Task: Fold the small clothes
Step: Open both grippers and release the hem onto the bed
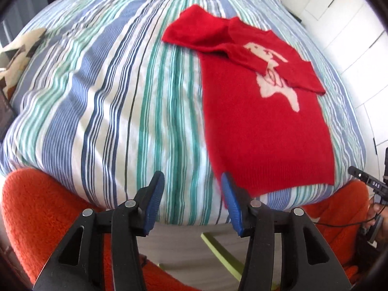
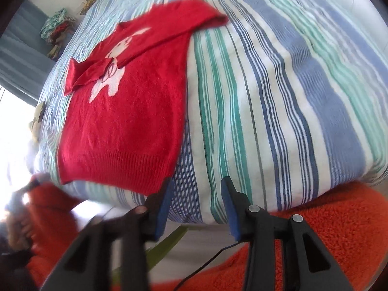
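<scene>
A small red knit sweater (image 1: 264,131) with a white figure on its front lies flat on the striped bed, both sleeves folded in across the chest. It also shows in the right wrist view (image 2: 126,126). My left gripper (image 1: 192,194) is open and empty, hovering off the bed's near edge, its right fingertip by the sweater's hem corner. My right gripper (image 2: 196,198) is open and empty, off the near edge just right of the hem's other corner.
The bed cover (image 1: 116,97) has blue, green and white stripes and also fills the right wrist view (image 2: 278,97). Orange fleece sleeves (image 1: 36,208) flank the grippers. White cabinet doors (image 1: 351,24) stand to the right. A pile of cloth (image 2: 55,24) lies beyond the bed.
</scene>
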Available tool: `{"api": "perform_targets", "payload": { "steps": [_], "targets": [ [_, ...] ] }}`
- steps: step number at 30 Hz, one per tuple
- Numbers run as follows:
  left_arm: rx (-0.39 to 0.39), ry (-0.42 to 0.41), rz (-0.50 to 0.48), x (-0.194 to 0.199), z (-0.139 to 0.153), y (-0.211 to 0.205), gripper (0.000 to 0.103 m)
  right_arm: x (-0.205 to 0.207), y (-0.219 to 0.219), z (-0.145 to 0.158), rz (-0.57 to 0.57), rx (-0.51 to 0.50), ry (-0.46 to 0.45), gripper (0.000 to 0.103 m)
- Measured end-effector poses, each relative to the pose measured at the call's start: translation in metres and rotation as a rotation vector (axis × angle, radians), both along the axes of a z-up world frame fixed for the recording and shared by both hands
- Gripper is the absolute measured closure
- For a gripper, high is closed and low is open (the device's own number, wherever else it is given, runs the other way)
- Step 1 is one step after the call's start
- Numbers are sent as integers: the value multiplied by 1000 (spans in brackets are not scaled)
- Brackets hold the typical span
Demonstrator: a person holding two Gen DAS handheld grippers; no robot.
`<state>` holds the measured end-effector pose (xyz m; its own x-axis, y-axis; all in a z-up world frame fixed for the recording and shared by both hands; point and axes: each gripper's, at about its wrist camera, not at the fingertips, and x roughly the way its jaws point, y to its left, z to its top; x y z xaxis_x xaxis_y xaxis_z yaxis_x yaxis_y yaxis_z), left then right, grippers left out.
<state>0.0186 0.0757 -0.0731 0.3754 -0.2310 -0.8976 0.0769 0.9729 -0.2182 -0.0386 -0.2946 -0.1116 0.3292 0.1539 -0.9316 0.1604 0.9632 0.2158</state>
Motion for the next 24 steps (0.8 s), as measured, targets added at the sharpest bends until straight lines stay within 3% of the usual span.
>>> {"api": "perform_targets", "payload": {
  "steps": [3,6,8,10,12,14,17,19,21,24],
  "targets": [
    [-34,-91,-96,14,11,-27,47,11,25,21,86,1,-94,62],
    [-61,-108,-179,32,-9,-66,44,31,55,15,175,59,-128,62],
    [-49,-54,-200,42,-37,-82,38,44,68,-8,210,85,-93,62],
    [15,38,-203,42,-69,-87,38,46,70,-42,211,54,2,62],
    [38,2,-229,32,-71,-84,38,42,64,-63,193,70,60,62],
    [38,-30,-236,23,-59,-79,33,39,62,-52,187,97,51,62],
    [-58,-134,-137,14,-43,-58,19,53,66,-11,255,-48,-6,62],
    [-76,-163,-62,18,-40,-45,18,79,76,19,342,-158,-103,56],
    [-76,-180,1,22,-35,-33,18,111,92,41,437,-252,-197,39],
    [-57,-209,83,25,-33,-16,18,160,126,40,611,-326,-279,39]
  ]
}}
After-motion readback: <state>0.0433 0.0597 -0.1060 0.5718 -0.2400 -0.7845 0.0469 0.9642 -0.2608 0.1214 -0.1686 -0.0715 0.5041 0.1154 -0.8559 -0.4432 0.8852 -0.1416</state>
